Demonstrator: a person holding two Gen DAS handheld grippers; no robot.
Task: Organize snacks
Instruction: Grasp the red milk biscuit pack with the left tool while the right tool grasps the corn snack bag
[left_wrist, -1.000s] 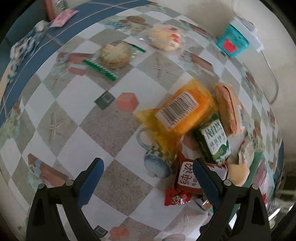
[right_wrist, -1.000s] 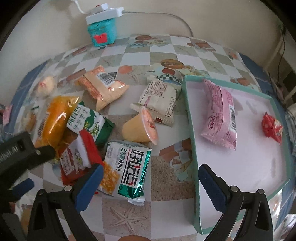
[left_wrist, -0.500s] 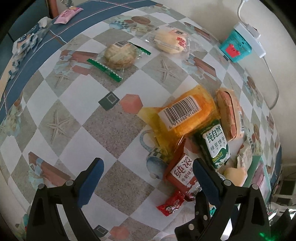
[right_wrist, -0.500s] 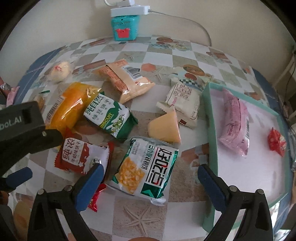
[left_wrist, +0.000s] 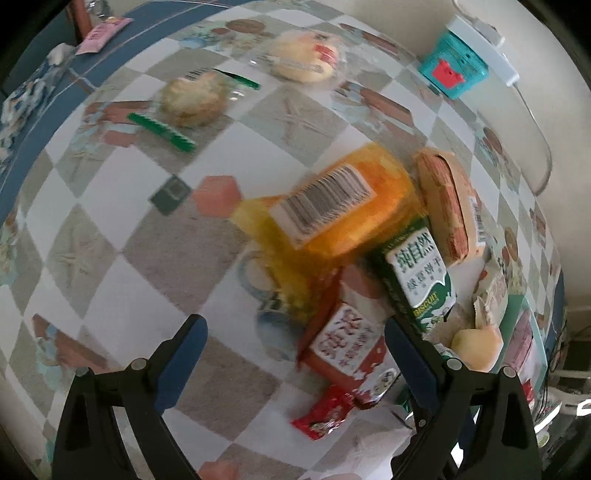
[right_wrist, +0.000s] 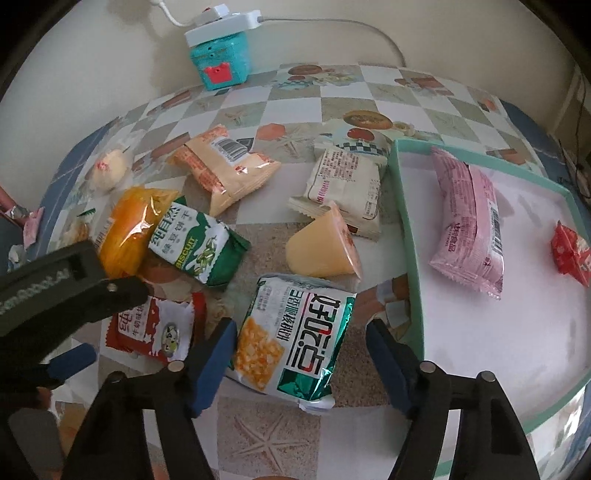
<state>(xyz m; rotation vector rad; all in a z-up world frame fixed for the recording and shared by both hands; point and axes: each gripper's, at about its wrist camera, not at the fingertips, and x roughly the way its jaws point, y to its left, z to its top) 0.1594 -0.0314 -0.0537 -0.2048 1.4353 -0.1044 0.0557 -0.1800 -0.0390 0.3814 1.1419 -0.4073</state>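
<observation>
My right gripper (right_wrist: 299, 343) points down at a green and silver corn snack packet (right_wrist: 295, 332), which lies flat between its blue pads. Its jaws are closing, and a small gap still shows on each side of the packet. To the right, a teal tray (right_wrist: 406, 229) holds a pink packet (right_wrist: 469, 221) and a small red candy (right_wrist: 570, 254). My left gripper (left_wrist: 295, 332) stands open over the table. A red and white packet (left_wrist: 343, 343) lies near its right finger, untouched, and a small red candy (left_wrist: 325, 413) lies below that.
Loose on the checked tablecloth are an orange packet (right_wrist: 129, 225), a green biscuit packet (right_wrist: 195, 243), a beige packet (right_wrist: 225, 166), a white packet (right_wrist: 347, 184) and a jelly cup (right_wrist: 321, 247). Two wrapped pastries (left_wrist: 194, 98) lie apart. A teal box (right_wrist: 221, 55) stands by the wall.
The right gripper's jaws have narrowed around the corn packet. The left gripper has shifted nearer the snack pile, and its view is now blurred.
</observation>
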